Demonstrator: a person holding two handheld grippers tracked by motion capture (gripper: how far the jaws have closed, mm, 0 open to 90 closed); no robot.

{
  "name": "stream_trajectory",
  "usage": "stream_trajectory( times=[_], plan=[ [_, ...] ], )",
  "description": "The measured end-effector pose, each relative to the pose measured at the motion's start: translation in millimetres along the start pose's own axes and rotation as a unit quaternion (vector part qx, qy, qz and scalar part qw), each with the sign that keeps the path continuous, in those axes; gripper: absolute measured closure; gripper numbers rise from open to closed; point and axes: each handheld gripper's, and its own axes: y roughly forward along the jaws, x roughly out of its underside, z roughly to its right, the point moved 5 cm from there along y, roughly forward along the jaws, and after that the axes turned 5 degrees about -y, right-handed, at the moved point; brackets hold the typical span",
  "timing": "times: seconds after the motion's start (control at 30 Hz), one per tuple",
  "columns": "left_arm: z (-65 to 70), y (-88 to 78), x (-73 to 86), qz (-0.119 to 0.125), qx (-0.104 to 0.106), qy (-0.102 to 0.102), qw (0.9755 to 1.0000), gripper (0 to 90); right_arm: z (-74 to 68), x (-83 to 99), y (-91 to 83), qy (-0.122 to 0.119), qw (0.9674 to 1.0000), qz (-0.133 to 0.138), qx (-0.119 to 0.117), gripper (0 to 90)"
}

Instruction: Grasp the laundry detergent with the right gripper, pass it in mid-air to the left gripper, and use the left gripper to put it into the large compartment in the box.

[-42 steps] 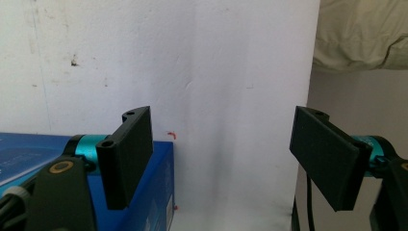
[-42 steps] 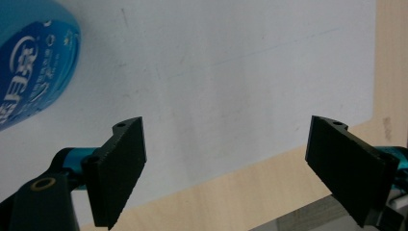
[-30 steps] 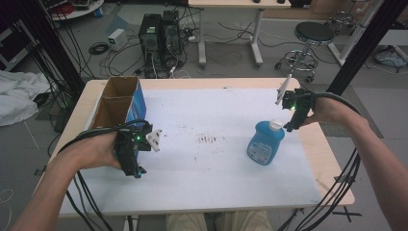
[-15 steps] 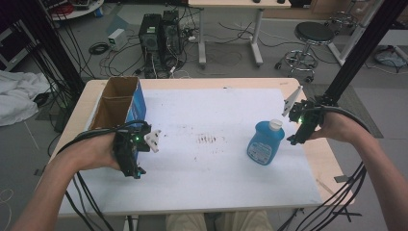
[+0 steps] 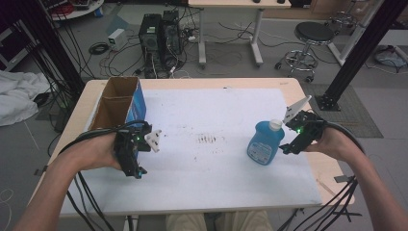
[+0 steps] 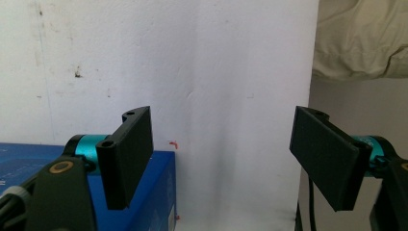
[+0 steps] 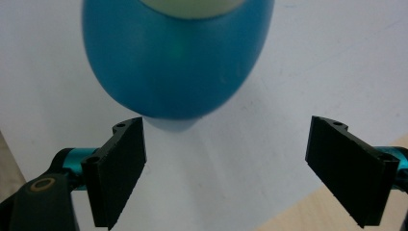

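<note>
On the tabletop, a white sheet covers most of the wooden surface; faint dark smudges mark its middle. Cardboard box with blue side stands open-topped at the far left corner of the sheet, two compartments visible from above; contents cannot be made out.

Blue bottle, white cap, stands upright on the right part of the sheet, well apart from the box. Seen from the right gripper view, the bottle sits ahead of the jaws and toward the left one, not between the pads, no contact.

Right claw held just beside the bottle on its right side, tilted toward it. Jaws stand wide apart, nothing gripped; bare sheet shows in the gap.

Left claw held over the near left part of the sheet, just in front of the box. Jaws spread wide, nothing between them; the blue box side shows low behind the left jaw, white sheet fills the gap.
</note>
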Motion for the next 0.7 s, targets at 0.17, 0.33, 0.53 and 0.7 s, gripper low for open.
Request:
stream_trajectory(
  times=[0.17, 0.33, 0.53, 0.7],
  plan=[
    [0.1, 0.6, 1.8, 0.002, 0.0, -0.002, 1.0, 23.3, -9.4, -2.2, 4.1, 0.028, 0.9983, 0.051, -0.002, 13.4],
    [-0.2, 1.9, 1.6, 0.002, 0.0, -0.001, 1.0, 23.4, -17.3, -4.5, 13.5, 0.041, 0.9971, 0.064, 0.001, 13.4],
    [-0.2, 2.9, 1.7, 0.003, 0.001, -0.001, 1.0, 23.3, -20.2, -5.1, 19.4, 0.071, 0.992, 0.103, 0.014, 13.4],
    [-0.6, 3.3, 1.8, 0.006, 0.0, -0.002, 1.0, 23.4, -22.2, -5.2, 23.4, 0.086, 0.9881, 0.126, 0.021, 13.4]
  ],
)
